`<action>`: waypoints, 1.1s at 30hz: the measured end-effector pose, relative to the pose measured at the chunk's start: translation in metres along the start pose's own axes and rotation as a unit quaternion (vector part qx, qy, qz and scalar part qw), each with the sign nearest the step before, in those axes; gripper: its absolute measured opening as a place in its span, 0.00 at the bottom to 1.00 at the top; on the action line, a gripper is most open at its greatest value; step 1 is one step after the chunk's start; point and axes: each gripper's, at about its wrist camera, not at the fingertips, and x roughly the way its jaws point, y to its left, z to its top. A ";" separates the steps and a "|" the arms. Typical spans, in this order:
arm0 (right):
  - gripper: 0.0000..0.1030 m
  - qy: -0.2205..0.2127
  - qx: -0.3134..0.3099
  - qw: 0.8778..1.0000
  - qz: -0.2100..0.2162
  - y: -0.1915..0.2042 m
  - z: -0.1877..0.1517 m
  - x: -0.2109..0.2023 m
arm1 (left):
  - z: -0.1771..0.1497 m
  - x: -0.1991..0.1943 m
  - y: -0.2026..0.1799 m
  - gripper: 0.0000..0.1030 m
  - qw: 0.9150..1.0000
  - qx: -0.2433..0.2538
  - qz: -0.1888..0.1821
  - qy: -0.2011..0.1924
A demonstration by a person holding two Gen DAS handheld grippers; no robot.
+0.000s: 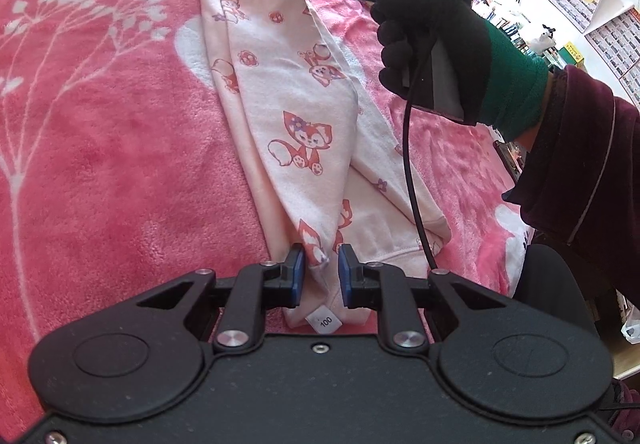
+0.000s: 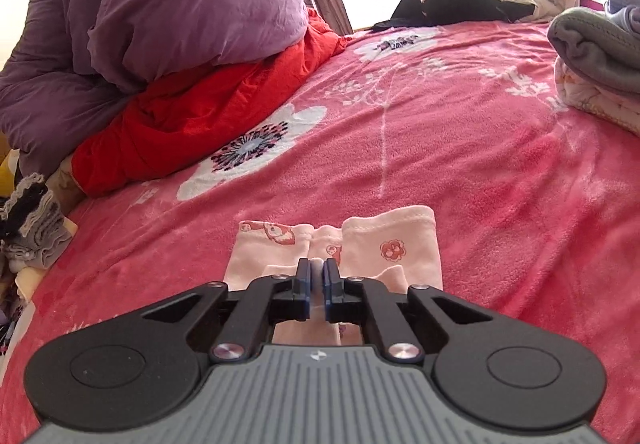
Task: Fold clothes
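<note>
Pink garment [image 1: 296,116] lies between left gripper [image 1: 322,264] jaws; right gripper [image 2: 317,276] pinches it.

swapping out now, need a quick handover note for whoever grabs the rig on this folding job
Left hand-held gripper: open, straddling the waistband end of the fox-print pants.
Right hand-held gripper: shut on the cuff end.
The pants lie lengthwise on the pink blanket, legs already folded together.
Folded stack sits at the bed's far right.
Left: close left gripper, fold end to end, add to stack.
</note>
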 end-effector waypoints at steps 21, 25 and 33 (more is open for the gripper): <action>0.07 -0.054 0.034 0.990 0.124 -0.019 0.009 -0.016 | -0.001 -0.001 0.004 0.16 1.000 -0.008 -0.006 0.006; 0.08 -0.003 0.023 0.995 0.095 -0.020 0.005 0.013 | -0.001 -0.002 0.005 0.16 1.000 -0.011 -0.007 0.006; 0.22 0.008 0.002 0.999 0.047 -0.019 0.002 0.006 | 0.001 -0.009 0.005 0.16 1.000 -0.009 -0.009 0.005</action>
